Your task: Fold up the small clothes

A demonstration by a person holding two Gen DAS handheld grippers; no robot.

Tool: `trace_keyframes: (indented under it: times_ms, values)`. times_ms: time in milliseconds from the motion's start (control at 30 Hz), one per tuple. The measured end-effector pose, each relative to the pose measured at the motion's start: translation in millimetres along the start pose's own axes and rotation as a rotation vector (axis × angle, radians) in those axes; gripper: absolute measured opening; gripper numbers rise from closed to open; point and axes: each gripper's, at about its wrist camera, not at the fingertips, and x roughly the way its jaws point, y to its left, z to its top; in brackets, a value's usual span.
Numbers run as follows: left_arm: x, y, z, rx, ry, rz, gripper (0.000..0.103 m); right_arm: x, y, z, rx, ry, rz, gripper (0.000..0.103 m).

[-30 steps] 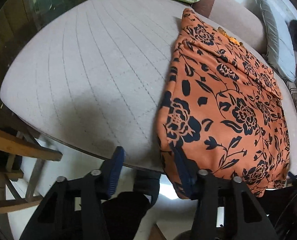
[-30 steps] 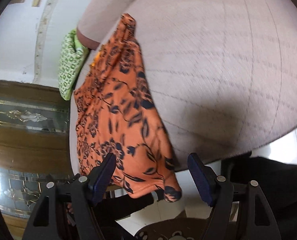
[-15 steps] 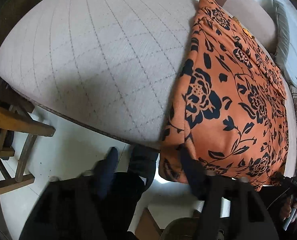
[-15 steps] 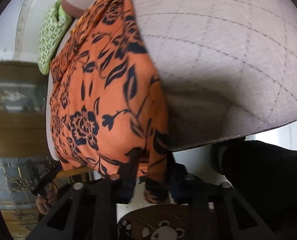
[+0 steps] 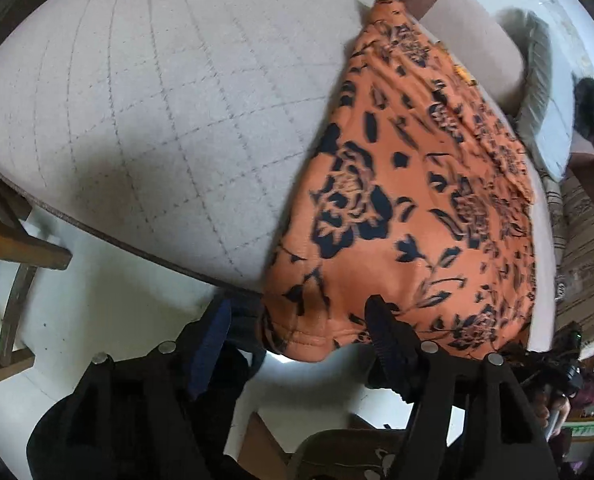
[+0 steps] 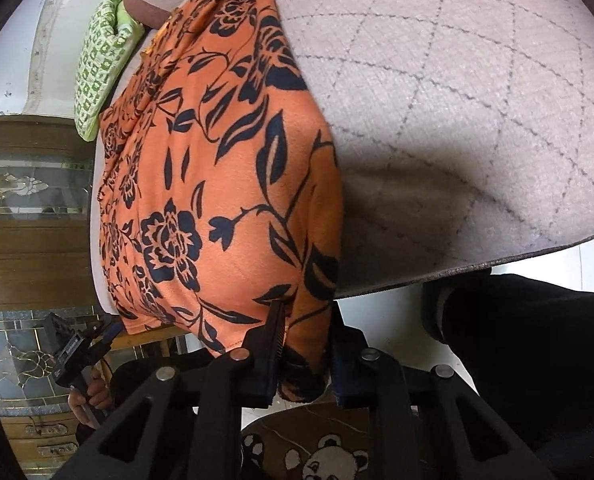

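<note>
The right gripper (image 6: 303, 344) is pinching the orange garment's (image 6: 217, 184) hem overhanging the cushion (image 6: 457, 100) edge; the left gripper (image 5: 297, 340) is hanging spread around the hem's other corner.

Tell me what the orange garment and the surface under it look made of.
Orange floral garment: soft matte knit, likely fleece or brushed jersey, judging by its fuzzy nap and stitched hem. Quilted cover: pale woven fabric, seemingly padded, with a stitched diamond grid and a piped edge.
</note>
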Motion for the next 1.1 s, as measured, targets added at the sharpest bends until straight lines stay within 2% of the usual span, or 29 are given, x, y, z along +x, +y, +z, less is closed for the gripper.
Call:
trace_keyframes:
  times_ms: [100,267,333,367,433,467,600,700,867,1000,1100]
  values:
    - [17.3,1.3,0.6,-0.021,0.042,-0.008,0.07,1.2,-0.1,-0.3,0.001,-0.001,0.006,0.021]
    - [32.4,3.5,-1.0,-0.044,0.052,-0.049,0.069,2.0,-5.0,-0.3,0.015,0.005,0.017,0.021]
    - [39.2,4.2,-1.7,-0.036,0.067,-0.07,0.051,3.3,-5.3,-0.6,0.012,0.011,0.019,0.021]
    - [41.7,3.4,-1.8,-0.032,0.075,-0.076,0.033,3.6,-4.3,-0.8,0.008,0.012,0.019,0.021]
    - [43.1,4.3,-1.7,-0.026,0.07,-0.093,0.021,3.1,-1.6,-1.0,-0.003,0.007,0.017,0.021]
    - [43.1,2.2,-2.2,-0.018,0.062,-0.1,0.011,2.5,-0.5,-1.2,-0.005,0.006,0.019,0.021]
    - [31.6,-5.1,-1.4,0.022,0.028,-0.088,0.008,-7.8,5.4,-1.7,-0.025,-0.018,0.038,0.02]
    - [11.2,-11.2,4.6,0.044,-0.002,-0.136,0.008,-25.1,14.6,-0.6,-0.051,-0.034,0.084,0.019]
    - [-36.7,-23.3,30.8,0.073,-0.1,-0.245,0.008,-67.7,33.5,14.2,-0.072,-0.096,0.247,0.019]
    - [-66.4,-37.3,59.7,0.079,-0.163,-0.32,0.008,-102.3,49.7,37.1,-0.069,-0.206,0.423,0.019]
    - [-80.4,-51.9,78.6,0.104,-0.188,-0.34,0.008,-119.0,58.4,54.3,-0.054,-0.275,0.474,0.019]
